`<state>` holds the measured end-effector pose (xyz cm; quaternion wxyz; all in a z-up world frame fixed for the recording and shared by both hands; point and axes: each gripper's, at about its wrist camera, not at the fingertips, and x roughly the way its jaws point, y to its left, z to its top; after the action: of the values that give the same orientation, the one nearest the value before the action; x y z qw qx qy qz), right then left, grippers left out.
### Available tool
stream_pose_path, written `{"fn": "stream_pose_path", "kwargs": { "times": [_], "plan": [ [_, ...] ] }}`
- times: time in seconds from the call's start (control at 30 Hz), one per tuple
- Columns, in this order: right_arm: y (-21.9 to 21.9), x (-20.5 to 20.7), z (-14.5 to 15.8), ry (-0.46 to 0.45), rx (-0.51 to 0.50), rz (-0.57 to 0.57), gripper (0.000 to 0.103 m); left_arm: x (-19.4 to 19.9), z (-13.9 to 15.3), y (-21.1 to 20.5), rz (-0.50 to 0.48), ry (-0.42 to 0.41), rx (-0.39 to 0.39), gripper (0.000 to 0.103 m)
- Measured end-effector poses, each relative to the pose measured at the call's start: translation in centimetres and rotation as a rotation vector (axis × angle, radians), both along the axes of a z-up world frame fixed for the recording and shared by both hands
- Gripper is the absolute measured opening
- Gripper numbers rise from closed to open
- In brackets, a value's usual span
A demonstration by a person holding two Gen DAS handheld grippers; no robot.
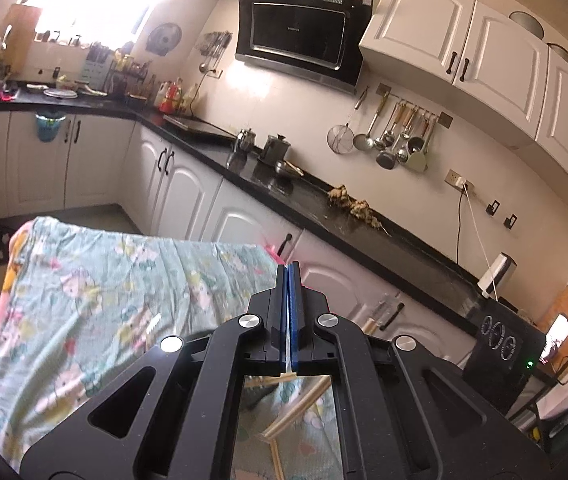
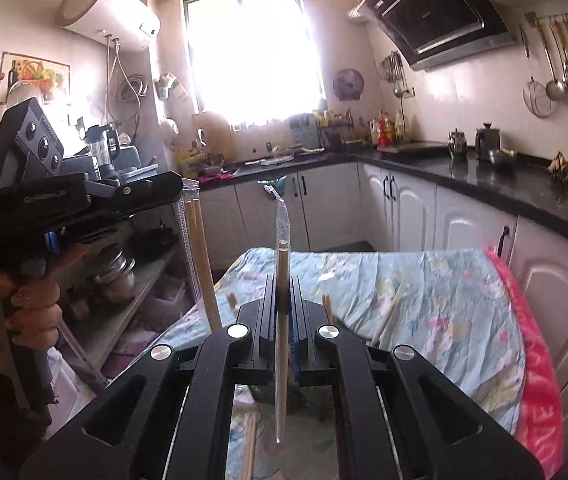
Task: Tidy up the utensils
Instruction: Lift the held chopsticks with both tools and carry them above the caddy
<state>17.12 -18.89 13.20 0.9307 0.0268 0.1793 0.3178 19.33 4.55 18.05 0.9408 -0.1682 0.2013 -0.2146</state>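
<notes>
My right gripper [image 2: 283, 280] is shut on a pair of chopsticks in a clear plastic sleeve [image 2: 283, 264], held upright above the floral-cloth table [image 2: 444, 304]. My left gripper [image 1: 288, 270] is shut; its view shows only a thin clear edge between the pads. In the right wrist view the left gripper [image 2: 182, 188] is raised at the left and a second sleeved pair of chopsticks [image 2: 200, 256] hangs from its tip. Loose chopsticks [image 2: 388, 316] lie on the cloth, and more show under the left gripper [image 1: 296, 408].
Black countertop [image 1: 324, 208] with white cabinets runs along the right. A kettle and metal pots [image 1: 272, 148] stand on it, with hanging ladles [image 1: 400, 136] above. A metal shelf with jars [image 2: 116, 276] stands at the table's left. A pink cloth edge [image 2: 540, 380] borders the table.
</notes>
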Motion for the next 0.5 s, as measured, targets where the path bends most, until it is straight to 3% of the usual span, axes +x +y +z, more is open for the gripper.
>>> {"fn": "stream_pose_path", "kwargs": {
  "times": [0.5],
  "plan": [
    [-0.1, 2.8, 3.2, -0.076, 0.008, -0.051, 0.006, 3.9, 2.0, -0.7, 0.006, -0.029, -0.017, 0.0]
  ]
}}
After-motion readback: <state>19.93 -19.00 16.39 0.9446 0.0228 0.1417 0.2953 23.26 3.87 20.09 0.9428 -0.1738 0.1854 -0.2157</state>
